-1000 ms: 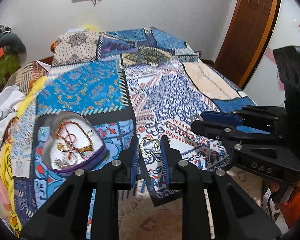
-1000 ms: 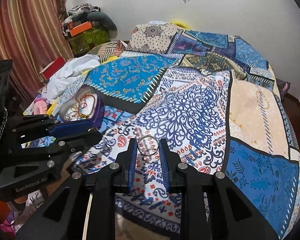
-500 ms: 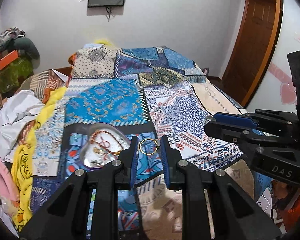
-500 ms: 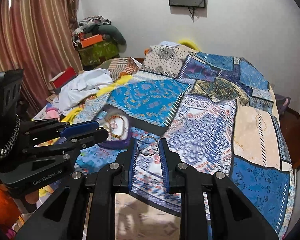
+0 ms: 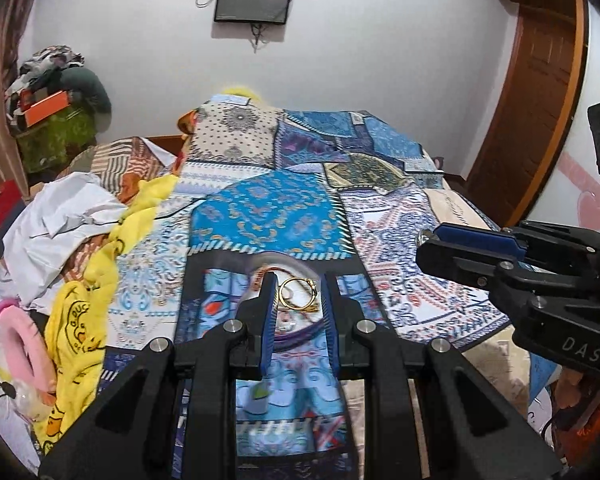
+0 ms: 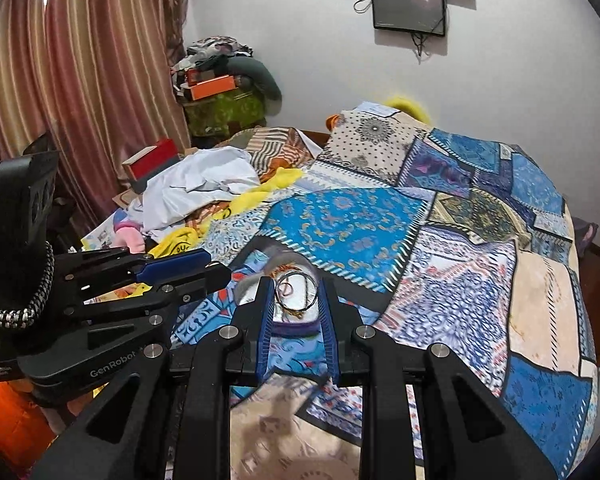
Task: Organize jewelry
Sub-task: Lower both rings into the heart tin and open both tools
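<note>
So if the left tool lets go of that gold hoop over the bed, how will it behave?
The gold hoop looks thin and rigid, so probably light. Being round, it may roll on landing, though the soft bedspread should stop it quickly. Its smooth metal could slip between the pads.

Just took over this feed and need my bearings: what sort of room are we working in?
Most likely a bedroom in a home. A bed under a patchwork bedspread fills the view, loose clothes are piled at its side, and a striped curtain hangs behind.

Clothes pile [image 5: 64,224] crowds the bedspread's [image 5: 400,216] left side; the right lies bare.
</note>
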